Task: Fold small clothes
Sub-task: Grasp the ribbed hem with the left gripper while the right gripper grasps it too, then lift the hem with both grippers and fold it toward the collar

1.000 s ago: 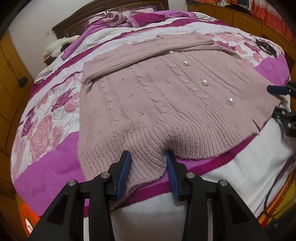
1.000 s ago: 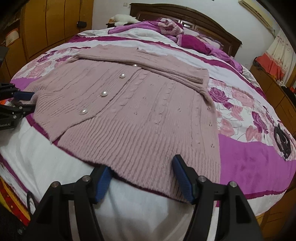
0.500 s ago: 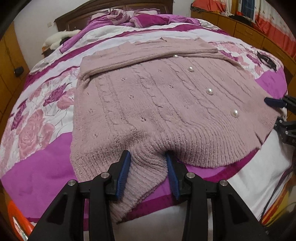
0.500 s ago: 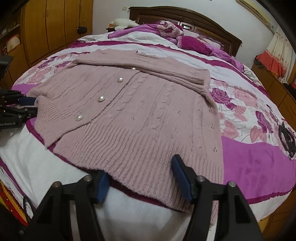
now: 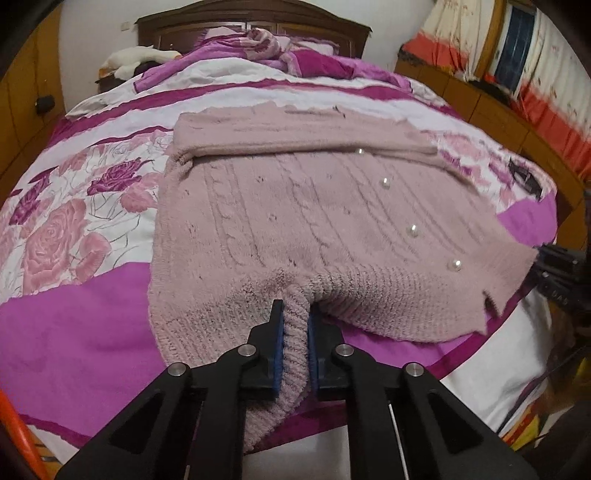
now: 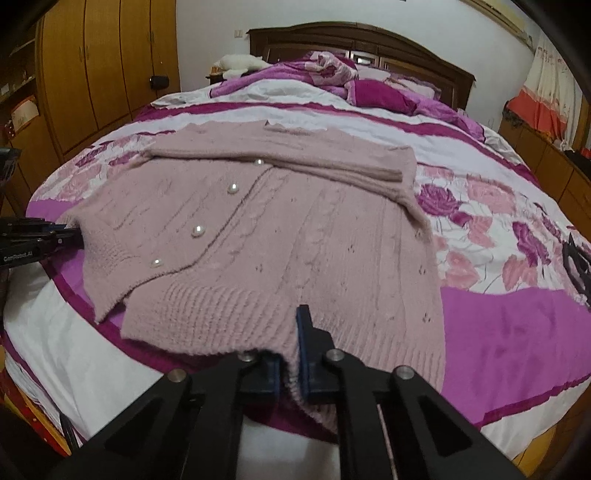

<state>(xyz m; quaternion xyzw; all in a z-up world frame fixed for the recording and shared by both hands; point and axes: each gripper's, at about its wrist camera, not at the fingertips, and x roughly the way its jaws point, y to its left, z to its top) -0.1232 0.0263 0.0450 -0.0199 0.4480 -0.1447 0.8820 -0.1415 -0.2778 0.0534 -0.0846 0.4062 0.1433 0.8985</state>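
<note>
Both grippers, left (image 5: 295, 323) and right (image 6: 291, 354), jaws freshly pinched on pink cardigan (image 5: 314, 221) hem.

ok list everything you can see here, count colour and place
cardigan: one, dusty pink knit, flat on the bed, sleeves folded across the top
pearl buttons: four showing, white, down the cardigan front
bedspread: one, magenta, white, rose print
headboard: one, dark wood, far end
soft toy: one, white, beside the headboard
wardrobe: one, orange-brown wood, along one side
curtain: cream and red, by the other side
left gripper: black, blue pads, shut on the cardigan hem
right gripper: same, shut on the hem
</note>
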